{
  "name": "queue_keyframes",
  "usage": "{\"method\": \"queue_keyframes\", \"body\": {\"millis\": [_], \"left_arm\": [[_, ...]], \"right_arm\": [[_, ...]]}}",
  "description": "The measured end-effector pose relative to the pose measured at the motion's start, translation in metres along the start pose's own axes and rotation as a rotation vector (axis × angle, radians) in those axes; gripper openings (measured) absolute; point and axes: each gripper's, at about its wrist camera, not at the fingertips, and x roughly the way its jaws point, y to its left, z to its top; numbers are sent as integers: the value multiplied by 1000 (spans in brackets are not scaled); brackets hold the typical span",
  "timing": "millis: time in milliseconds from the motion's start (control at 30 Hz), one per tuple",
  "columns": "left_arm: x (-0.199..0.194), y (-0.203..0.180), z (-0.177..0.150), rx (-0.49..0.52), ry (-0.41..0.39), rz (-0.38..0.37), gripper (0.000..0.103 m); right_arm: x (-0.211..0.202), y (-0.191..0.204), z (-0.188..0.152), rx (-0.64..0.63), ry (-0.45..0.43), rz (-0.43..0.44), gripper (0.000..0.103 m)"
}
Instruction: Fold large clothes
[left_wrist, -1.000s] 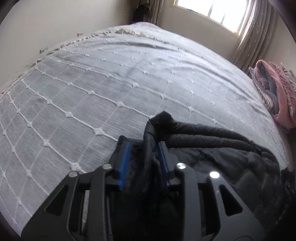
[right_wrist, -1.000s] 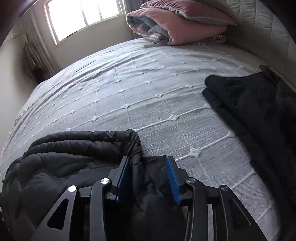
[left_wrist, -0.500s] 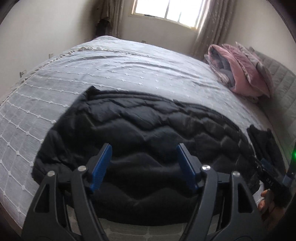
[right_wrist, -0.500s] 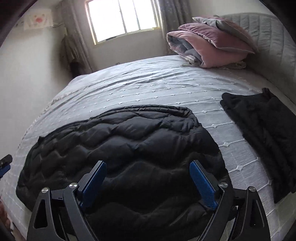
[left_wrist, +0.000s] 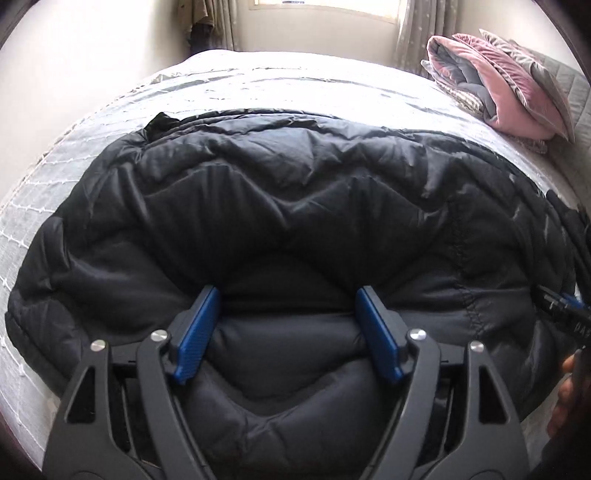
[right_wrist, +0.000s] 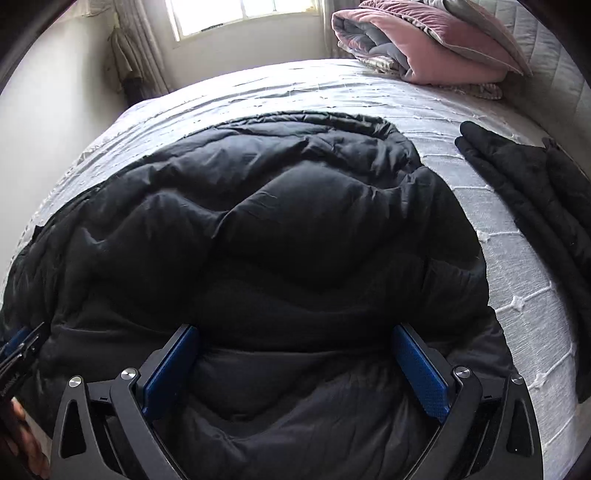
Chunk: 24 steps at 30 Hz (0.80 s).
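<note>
A black quilted puffer jacket (left_wrist: 295, 184) (right_wrist: 258, 206) lies spread and doubled over across the grey bedspread (left_wrist: 277, 85) (right_wrist: 517, 295). My left gripper (left_wrist: 287, 295) hovers over its near edge. Its jaws are opening, and the blue pads (left_wrist: 197, 328) stand apart with padded fabric bulging between them, ungripped. My right gripper (right_wrist: 295, 332) is over the jacket's right part, with its jaws opening wide and the fabric below them loose. Each gripper shows at the other view's edge: the right gripper (left_wrist: 561, 302) and the left gripper (right_wrist: 18, 343).
A second black garment (right_wrist: 535, 192) (left_wrist: 569, 221) lies folded on the bed to the right of the jacket. A pink and grey folded quilt (right_wrist: 424, 48) (left_wrist: 498, 81) sits with pillows by the headboard. Beyond the bed's far edge are a window and curtains (right_wrist: 140, 55).
Both grippers were shut on a bunched jacket edge a second ago. They have let go and pulled back toward the near side, with the jaws spreading. The jacket now lies flat.
</note>
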Motion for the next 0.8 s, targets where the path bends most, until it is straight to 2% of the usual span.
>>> {"method": "queue_keyframes", "body": {"millis": [200,333,367,533,667,800], "left_arm": [[-13,0,-3,8,-12,-6,77],[-19,-3,-2,0,-19,-62,77],[-17,-4,-3,-1,-15,-63,81],[-12,-9,-5,9,-27,-20,85],[-3,-7,-10,8,-31,37,103],[1,-7,-12,8,-31,42,103]], "right_arm": [[6,-2,3,-12,18,-1,103],[3,-2,3,-16,-3,-16,103],[3,-1,3,-13,-5,-18,103],[2,0,2,-8,-14,-24,103],[1,2,1,-4,-3,-19,103],[2,1,2,-4,7,-14,103]]}}
